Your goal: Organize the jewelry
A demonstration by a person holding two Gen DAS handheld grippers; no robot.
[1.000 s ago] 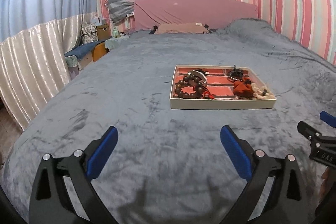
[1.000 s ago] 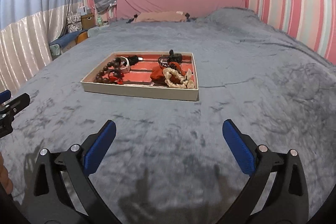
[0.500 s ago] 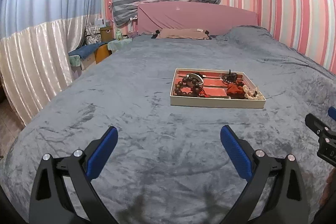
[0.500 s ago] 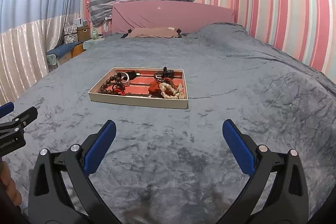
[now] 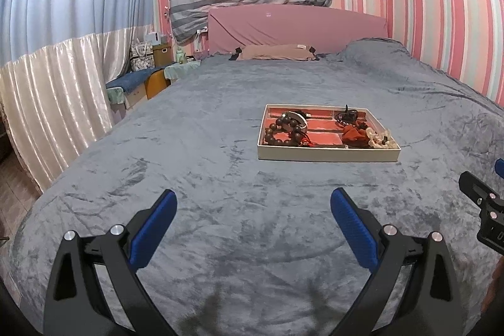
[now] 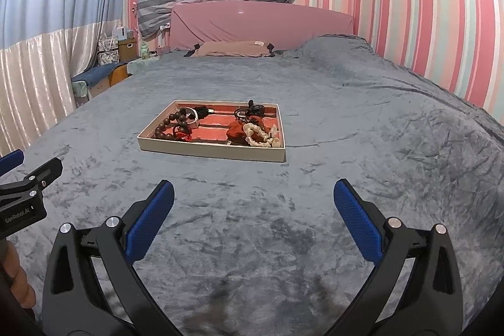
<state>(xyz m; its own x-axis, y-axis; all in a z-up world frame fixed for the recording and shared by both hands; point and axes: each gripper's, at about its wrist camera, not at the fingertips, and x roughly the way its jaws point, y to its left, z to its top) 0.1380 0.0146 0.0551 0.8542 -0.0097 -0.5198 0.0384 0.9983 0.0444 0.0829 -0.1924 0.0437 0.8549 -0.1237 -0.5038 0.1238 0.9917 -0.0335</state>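
You are looking at a bed (image 5: 195, 147) under grey velvet, carrying a shallow jewelry tray (image 5: 327, 154); a tan pillow (image 5: 273, 52) is lying beyond the tray.

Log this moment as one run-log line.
left tool: open, empty | right tool: open, empty | jewelry tray: on bed, untouched | dark bead bracelet, white bead bracelet: in tray

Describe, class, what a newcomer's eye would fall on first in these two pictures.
First, the shallow tray alone on the wide grey bedspread, its red lining heaped with a dark bead bracelet at its left end and a white bead bracelet at its right. Next, each view's open blue-padded gripper, left gripper and right gripper, hanging empty above the cover.
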